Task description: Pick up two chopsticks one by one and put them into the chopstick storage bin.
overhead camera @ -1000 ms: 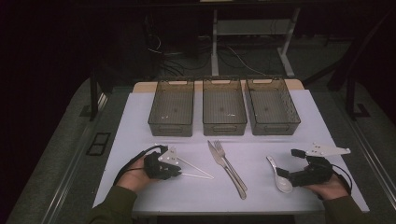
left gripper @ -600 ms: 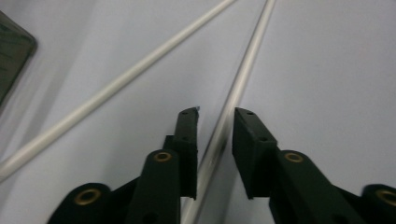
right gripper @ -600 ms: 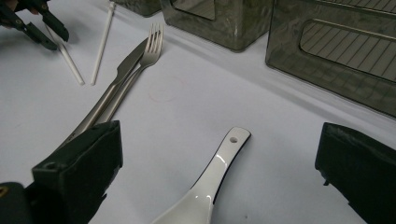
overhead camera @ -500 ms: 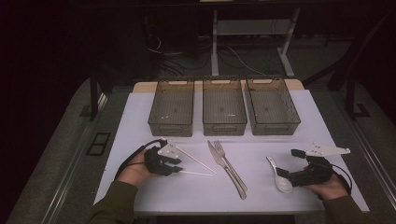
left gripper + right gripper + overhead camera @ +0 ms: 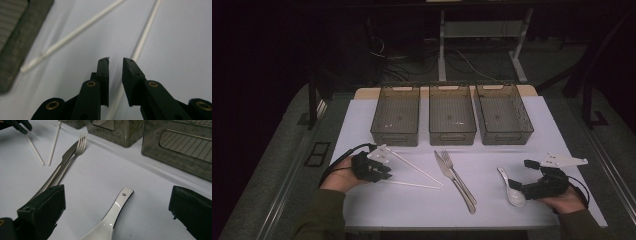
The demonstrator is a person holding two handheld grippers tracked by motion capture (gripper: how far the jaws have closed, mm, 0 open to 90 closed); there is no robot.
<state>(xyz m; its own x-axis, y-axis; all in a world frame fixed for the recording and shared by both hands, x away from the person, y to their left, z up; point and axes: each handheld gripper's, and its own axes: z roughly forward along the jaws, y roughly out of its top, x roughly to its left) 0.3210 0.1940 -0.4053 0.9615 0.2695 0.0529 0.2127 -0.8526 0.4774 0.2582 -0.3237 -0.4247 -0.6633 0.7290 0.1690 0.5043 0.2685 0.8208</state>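
Note:
Two white chopsticks lie in a V on the white table: the upper chopstick [image 5: 414, 167] [image 5: 75, 35] and the lower chopstick [image 5: 412, 184] [image 5: 147, 32]. My left gripper [image 5: 384, 172] [image 5: 115, 62] is low over the lower one's near end. Its jaws stand a narrow gap apart, with the stick running under that gap. A white ceramic spoon [image 5: 513, 190] [image 5: 112, 217] lies at the right. My right gripper [image 5: 524, 178] [image 5: 117, 195] is wide open, one jaw on each side of the spoon's handle.
A steel knife [image 5: 452, 177] [image 5: 65, 157] and fork [image 5: 459, 177] [image 5: 80, 146] lie side by side mid-table. Three smoky plastic bins stand in a row behind: left bin [image 5: 395, 136], middle bin [image 5: 452, 136], right bin [image 5: 508, 137]. The table's front edge is just below both hands.
My left gripper has drawn back slightly to the left and up along the chopsticks. The chopsticks' near ends have spread a little. The right gripper and spoon are unmoved.

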